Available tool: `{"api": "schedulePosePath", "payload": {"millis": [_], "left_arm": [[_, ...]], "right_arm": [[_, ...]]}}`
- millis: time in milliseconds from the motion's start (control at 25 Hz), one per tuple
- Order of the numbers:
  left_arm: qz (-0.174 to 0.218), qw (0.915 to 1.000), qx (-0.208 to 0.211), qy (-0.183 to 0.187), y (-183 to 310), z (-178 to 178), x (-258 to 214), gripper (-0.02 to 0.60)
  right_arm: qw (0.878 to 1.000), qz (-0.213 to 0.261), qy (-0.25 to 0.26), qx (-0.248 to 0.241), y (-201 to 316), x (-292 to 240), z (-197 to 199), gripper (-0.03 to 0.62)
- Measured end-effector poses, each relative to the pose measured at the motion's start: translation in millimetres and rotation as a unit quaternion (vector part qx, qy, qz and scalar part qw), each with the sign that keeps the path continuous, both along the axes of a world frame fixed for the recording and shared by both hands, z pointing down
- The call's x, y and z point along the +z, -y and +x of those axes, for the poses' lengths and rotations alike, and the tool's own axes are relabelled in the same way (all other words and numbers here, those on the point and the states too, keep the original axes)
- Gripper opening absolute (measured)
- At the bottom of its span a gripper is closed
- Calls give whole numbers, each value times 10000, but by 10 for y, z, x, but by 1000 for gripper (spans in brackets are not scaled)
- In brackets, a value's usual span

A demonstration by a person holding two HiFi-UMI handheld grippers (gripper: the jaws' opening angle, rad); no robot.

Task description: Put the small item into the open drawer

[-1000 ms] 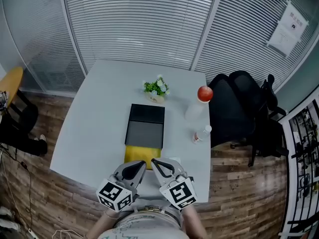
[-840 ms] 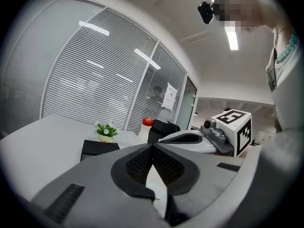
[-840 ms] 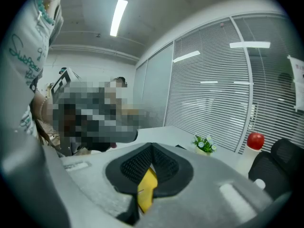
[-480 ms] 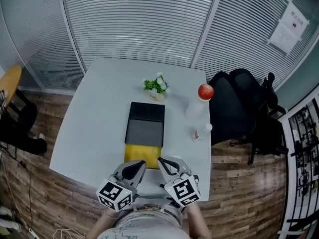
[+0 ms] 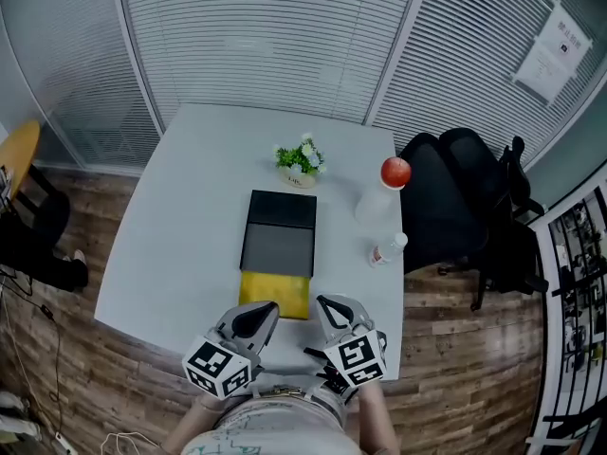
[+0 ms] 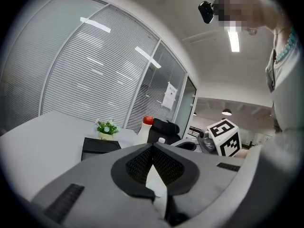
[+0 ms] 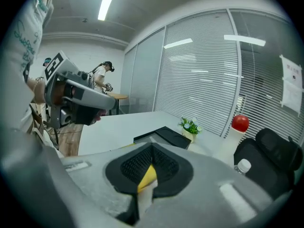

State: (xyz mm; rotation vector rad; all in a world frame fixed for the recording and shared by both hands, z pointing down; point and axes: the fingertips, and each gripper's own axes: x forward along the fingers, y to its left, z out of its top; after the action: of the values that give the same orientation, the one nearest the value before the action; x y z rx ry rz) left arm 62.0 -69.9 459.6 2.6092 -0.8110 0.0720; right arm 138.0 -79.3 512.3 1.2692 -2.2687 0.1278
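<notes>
On the white table (image 5: 180, 216), the yellow open drawer (image 5: 275, 294) sticks out of the near end of the flat black box (image 5: 280, 227). Just in front of it are the left gripper (image 5: 268, 308) and the right gripper (image 5: 327, 301), each with its jaws pressed together tip to tip. A small clear plastic bottle (image 5: 386, 250) stands right of the box.

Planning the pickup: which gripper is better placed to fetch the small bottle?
Probably right. The right gripper lies nearer the small bottle, right of the yellow drawer; the left gripper is farther.
</notes>
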Motion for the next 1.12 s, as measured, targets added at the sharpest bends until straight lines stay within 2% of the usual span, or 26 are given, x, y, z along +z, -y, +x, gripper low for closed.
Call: {"api": "schedulePosePath", "payload": {"millis": [200,640,1120], "left_arm": [[-31,10000,14,7,19,-36,25,-3],[-110,9999,-106,39,16,-125,94,-3],[-215,9994,-255,111,33,-141,160,-3]], "right_arm": [[9990,-245,-277,256,26,203,177,3],[9957,-543,-415,622,52,479,515,5],[9903,-1067,-635,620,19,947,707,8]]}}
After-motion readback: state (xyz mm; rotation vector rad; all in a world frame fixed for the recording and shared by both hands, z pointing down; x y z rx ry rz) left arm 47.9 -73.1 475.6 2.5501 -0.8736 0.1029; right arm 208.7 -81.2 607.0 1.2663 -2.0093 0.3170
